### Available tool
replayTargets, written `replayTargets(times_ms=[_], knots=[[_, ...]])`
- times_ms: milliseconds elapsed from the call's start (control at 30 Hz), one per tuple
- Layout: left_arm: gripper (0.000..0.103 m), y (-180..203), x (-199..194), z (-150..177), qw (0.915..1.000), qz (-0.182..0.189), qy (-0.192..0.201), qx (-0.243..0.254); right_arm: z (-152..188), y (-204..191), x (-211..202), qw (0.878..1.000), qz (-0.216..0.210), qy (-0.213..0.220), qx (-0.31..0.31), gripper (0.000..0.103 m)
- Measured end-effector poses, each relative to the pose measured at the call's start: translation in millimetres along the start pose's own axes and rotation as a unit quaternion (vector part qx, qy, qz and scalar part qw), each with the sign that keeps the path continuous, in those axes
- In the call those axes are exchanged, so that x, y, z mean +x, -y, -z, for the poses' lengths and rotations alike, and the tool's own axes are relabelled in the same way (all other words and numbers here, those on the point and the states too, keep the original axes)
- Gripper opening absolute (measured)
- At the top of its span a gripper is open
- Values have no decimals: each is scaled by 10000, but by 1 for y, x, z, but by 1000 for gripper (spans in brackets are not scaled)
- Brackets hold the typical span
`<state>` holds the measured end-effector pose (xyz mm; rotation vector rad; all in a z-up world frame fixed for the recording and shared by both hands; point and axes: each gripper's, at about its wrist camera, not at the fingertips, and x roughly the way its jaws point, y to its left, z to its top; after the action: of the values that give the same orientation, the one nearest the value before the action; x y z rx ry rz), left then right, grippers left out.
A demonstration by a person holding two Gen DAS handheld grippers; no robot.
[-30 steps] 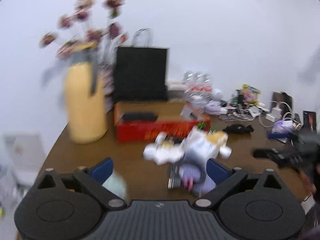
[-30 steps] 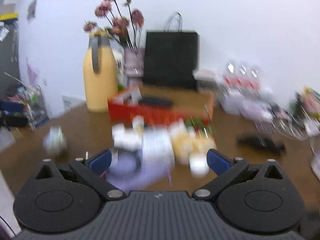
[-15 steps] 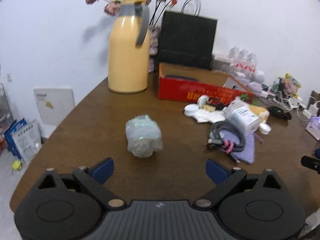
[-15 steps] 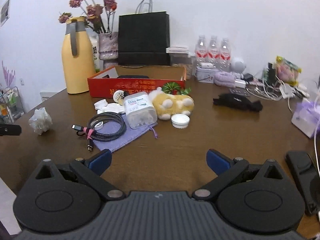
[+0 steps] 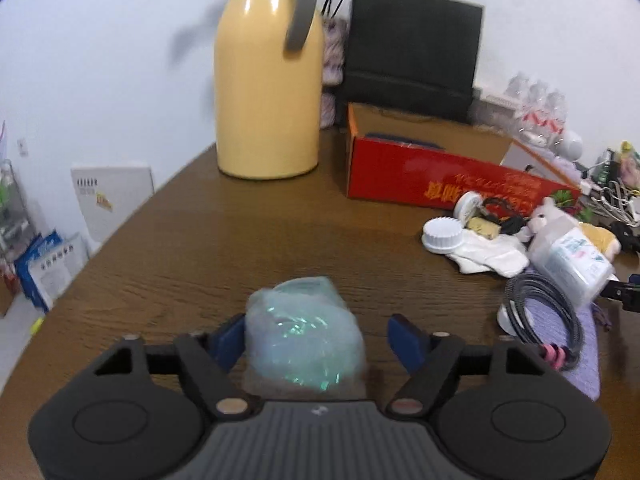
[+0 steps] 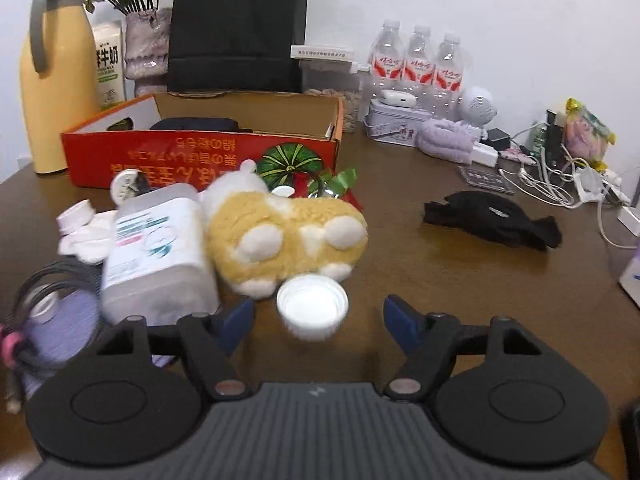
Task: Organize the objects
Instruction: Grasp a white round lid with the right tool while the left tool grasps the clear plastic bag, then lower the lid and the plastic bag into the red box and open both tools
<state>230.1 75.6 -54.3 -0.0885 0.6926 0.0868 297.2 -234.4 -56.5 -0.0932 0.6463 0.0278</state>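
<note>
Your left gripper (image 5: 320, 334) is spread wide around a crumpled clear plastic bundle (image 5: 305, 336) with a greenish sheen; it sits on the wooden table (image 5: 200, 240) between the blue fingertips (image 5: 230, 338), its lower edge hidden behind the gripper body. Motion blur softens the bundle, so you cannot tell whether the left pad touches it; the right pad stands clear.

Your right gripper (image 6: 319, 320) is also spread, with a round white ridged bottle cap (image 6: 312, 307) lying open side up between its tips, touching neither. Just behind the cap lies a fluffy yellow-and-white plush toy (image 6: 280, 236), paws toward you, pressed against a translucent plastic jar (image 6: 154, 254) that lies on its side with a printed label too blurred to read.

Left of the jar, a coiled braided cable (image 5: 544, 312) rests on a purple cloth pouch (image 5: 568, 344); its end is cut off by the right-wrist view's edge. White fabric gloves (image 5: 492, 254) and another white cap (image 5: 442, 236) lie beside it.

Farther back stands an open red cardboard box (image 6: 200, 156) with upside-down print, a dark object inside only partly visible. Behind it are a glossy yellow thermos jug (image 5: 268, 80) with a grey handle, a black paper bag (image 6: 236, 24) and three water bottles (image 6: 418, 68). A black cloth (image 6: 492, 220) lies crumpled to the right, near tangled white cables (image 6: 548, 184).
</note>
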Motion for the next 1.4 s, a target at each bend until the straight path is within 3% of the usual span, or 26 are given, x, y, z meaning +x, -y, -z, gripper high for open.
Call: replayTargets(times_ms=[33,67,100,133,267,400,467,567,767,867,1000,1133,1167,1233,1300,1400], knots=[[51,1,5,-1,10000,-22,-81,-47,-1,-1,6,9999,73,-100,-4,67],[42,2,7,0,9999,-18,-117,-39,0,0,7,10000,25,-44,16,62],[41,4,8,0,9999,-8,-117,-7,0,2,8,10000,-32,-51,49,48],[40,6,7,1,10000,-23,-85,32,1,3,6,9998,-98,-72,133,41],[39,15,-14,7,9998,164,-20,65,12,4,-15,9993,-226,-99,279,40],[39,25,-52,27,9987,490,-116,-5,38,-8,-74,9988,-388,100,274,40],[39,33,-73,42,9961,853,-223,88,57,-15,-113,9962,-786,182,331,40],[39,44,-96,55,9932,1102,-228,303,78,-24,-148,9918,-1261,105,186,41],[39,54,-104,45,9922,1171,15,418,74,-29,-164,9937,-1088,275,10,41],[39,52,-102,31,9923,1157,179,393,62,-29,-162,9905,-1316,404,22,41],[39,39,-80,-30,9902,1295,495,188,7,-34,-155,9834,-1563,796,-457,41],[42,42,-21,-126,9800,1893,494,362,-93,-37,-117,9720,-1940,1200,-565,41],[42,48,-1,-145,9812,1840,413,411,-120,-40,-98,9721,-1982,1128,-546,41],[42,66,52,-182,9881,1388,244,611,-172,-52,-41,9751,-2020,781,-479,41],[42,81,103,-206,9897,1242,-77,703,-208,-69,24,9781,-2054,127,-298,41],[42,93,177,-229,9929,777,-530,733,-234,-96,121,9864,-1505,-614,-243,41]])
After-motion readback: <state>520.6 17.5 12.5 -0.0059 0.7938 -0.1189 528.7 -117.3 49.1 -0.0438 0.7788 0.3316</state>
